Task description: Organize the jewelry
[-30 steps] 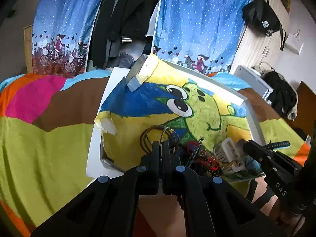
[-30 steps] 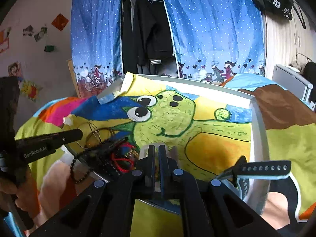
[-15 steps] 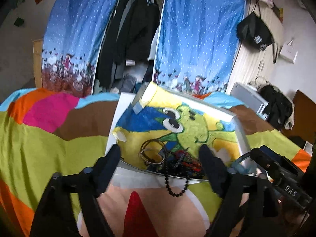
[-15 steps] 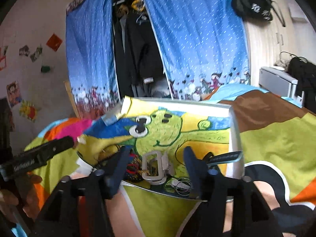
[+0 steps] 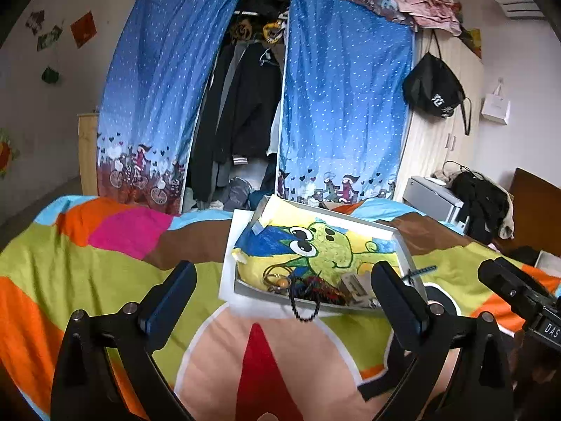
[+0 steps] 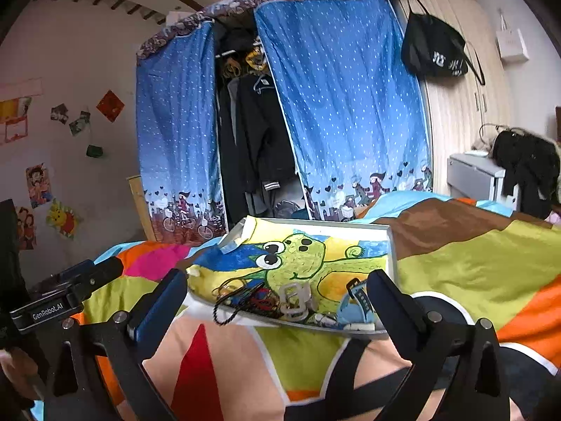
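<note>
On bed: colourful blanket (image 5: pixel 87 263), white tray (image 5: pixel 403 242) with frog drawing at centre. Jewelry pile (image 5: pixel 315 286) at tray's near edge; black bead bracelet (image 5: pixel 304 310) hangs over rim onto blanket. White clip (image 6: pixel 294 300) right of pile. Far: blue curtains (image 5: pixel 336 105), dark clothes between. Left gripper (image 5: pixel 280 291) wide open, empty; right gripper (image 6: pixel 277 298) wide open, empty. Both near side of tray, apart from it. One second ago both were closed at pile; since then opened, pulled back.

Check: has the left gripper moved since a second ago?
Yes. The left gripper has opened and pulled back from the tray, which now looks smaller and farther off in the left wrist view.
</note>
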`<action>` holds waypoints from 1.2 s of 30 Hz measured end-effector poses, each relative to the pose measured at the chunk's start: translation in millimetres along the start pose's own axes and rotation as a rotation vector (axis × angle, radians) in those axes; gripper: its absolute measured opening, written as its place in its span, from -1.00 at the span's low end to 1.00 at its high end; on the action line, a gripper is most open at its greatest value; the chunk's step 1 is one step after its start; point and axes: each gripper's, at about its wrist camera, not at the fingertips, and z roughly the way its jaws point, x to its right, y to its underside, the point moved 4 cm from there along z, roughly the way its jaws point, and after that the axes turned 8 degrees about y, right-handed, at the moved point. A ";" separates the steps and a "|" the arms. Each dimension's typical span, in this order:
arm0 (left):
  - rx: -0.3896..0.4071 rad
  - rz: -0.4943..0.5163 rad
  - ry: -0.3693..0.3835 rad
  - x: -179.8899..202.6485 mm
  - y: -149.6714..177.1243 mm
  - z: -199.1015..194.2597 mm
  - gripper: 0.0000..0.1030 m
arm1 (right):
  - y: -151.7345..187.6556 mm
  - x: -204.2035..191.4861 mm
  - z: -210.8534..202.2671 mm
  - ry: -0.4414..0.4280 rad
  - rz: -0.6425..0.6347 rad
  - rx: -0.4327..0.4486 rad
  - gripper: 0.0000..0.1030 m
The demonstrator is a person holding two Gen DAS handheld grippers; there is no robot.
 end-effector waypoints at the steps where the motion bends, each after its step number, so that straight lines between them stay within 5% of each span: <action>1: 0.004 0.004 0.003 2.1 3.0 -8.3 0.90 | 2.1 -2.0 -8.3 0.001 -0.005 0.004 1.00; 15: 0.015 0.028 -0.002 22.0 56.0 -106.8 0.90 | 40.8 -24.7 -117.8 0.039 -0.026 0.105 1.00; 36: -0.071 0.037 -0.007 12.2 150.6 -147.2 0.90 | 134.9 -44.3 -154.9 0.110 -0.068 0.021 1.00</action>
